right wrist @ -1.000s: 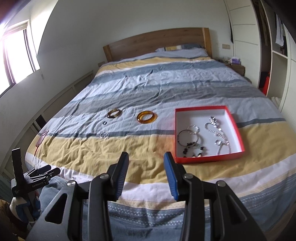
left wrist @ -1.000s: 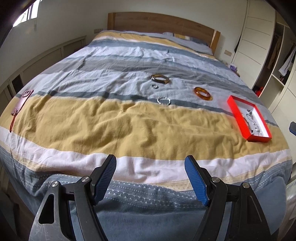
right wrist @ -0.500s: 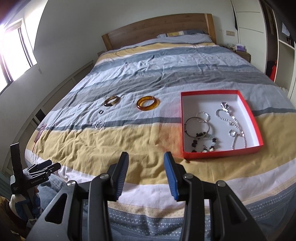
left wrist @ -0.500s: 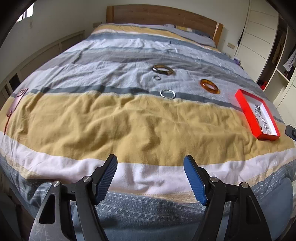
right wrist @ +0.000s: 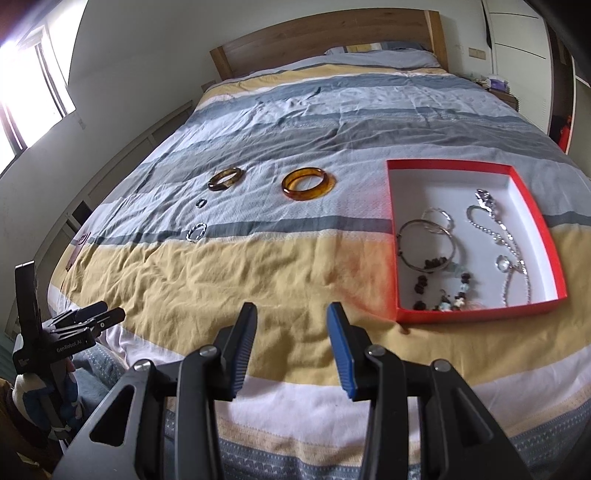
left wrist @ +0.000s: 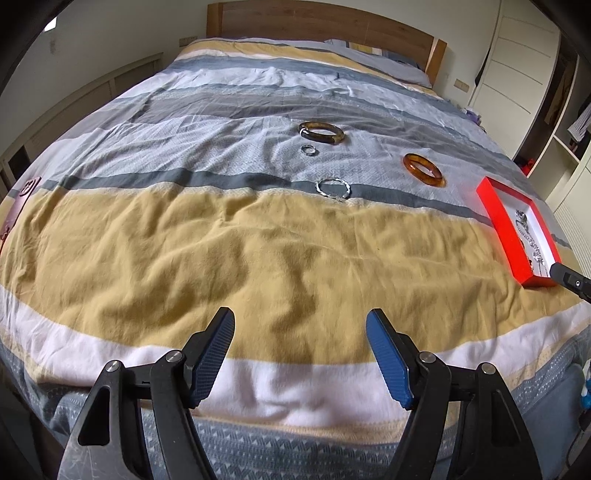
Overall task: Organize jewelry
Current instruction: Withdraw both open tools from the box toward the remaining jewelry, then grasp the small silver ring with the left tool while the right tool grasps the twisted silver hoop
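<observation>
A red jewelry box [right wrist: 476,314] with a white inside lies on the bed at the right; it also shows in the left wrist view [left wrist: 498,214]. It holds silver bangles, a bead bracelet and chains. On the bedspread lie an amber bangle [right wrist: 308,183] [left wrist: 423,170], a dark brown bangle [right wrist: 224,179] [left wrist: 320,132], a small ring [left wrist: 308,150] [right wrist: 200,202] and a twisted silver bangle [left wrist: 333,188] [right wrist: 196,232]. My left gripper [left wrist: 300,332] is open and empty near the bed's foot. My right gripper [right wrist: 291,321] is open and empty, left of the box.
The striped bedspread [left wrist: 221,258] covers the whole bed up to a wooden headboard [left wrist: 317,18]. White wardrobes [left wrist: 517,59] stand at the right. A pink tag-like item [left wrist: 27,186] lies at the bed's left edge. The left gripper shows at the left [right wrist: 88,321].
Both grippers have moved forward over the bed and lower, so the jewelry and the box look nearer. Both jaws stay open as before.
</observation>
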`<state>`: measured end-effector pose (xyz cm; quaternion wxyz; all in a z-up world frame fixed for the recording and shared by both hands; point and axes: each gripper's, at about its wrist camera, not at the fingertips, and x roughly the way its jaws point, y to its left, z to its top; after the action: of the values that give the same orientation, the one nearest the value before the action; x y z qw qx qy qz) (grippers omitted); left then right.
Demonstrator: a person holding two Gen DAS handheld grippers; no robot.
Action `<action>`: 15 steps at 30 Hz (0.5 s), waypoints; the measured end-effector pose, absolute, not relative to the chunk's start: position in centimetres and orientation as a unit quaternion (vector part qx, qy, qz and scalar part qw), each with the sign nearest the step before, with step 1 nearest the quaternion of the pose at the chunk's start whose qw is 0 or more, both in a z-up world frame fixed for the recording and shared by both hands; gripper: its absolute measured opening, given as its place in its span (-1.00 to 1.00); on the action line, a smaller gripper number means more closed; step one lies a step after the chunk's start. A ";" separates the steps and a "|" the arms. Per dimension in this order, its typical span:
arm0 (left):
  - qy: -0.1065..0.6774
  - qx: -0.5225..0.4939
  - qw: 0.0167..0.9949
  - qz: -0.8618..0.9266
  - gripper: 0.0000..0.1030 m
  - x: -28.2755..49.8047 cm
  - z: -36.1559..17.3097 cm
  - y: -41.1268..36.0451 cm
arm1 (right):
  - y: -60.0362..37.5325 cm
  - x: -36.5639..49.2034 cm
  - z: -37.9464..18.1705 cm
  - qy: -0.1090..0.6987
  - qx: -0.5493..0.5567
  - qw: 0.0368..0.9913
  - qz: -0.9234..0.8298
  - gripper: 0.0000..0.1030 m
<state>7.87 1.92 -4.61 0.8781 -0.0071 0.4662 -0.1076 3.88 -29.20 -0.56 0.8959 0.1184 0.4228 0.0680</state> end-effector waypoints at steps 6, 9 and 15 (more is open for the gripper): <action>0.476 -0.008 0.873 -0.111 0.41 9.1 -5.4 1.7 | -29.4 5.3 -1.5 0.431 0.120 0.892 0.069 -0.27; 0.477 -0.008 0.872 -0.112 0.41 9.7 -5.5 1.5 | -29.4 6.0 -1.8 0.434 0.121 0.890 0.070 -0.27; 0.476 -0.010 0.872 -0.115 0.41 11.4 -5.4 1.4 | -28.7 7.8 -2.3 0.438 0.116 0.887 0.083 -0.27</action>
<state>11.35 1.38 -5.41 0.8721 -0.0098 0.4755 -0.1152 7.80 -28.69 -2.26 0.8875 0.1160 0.4382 0.0831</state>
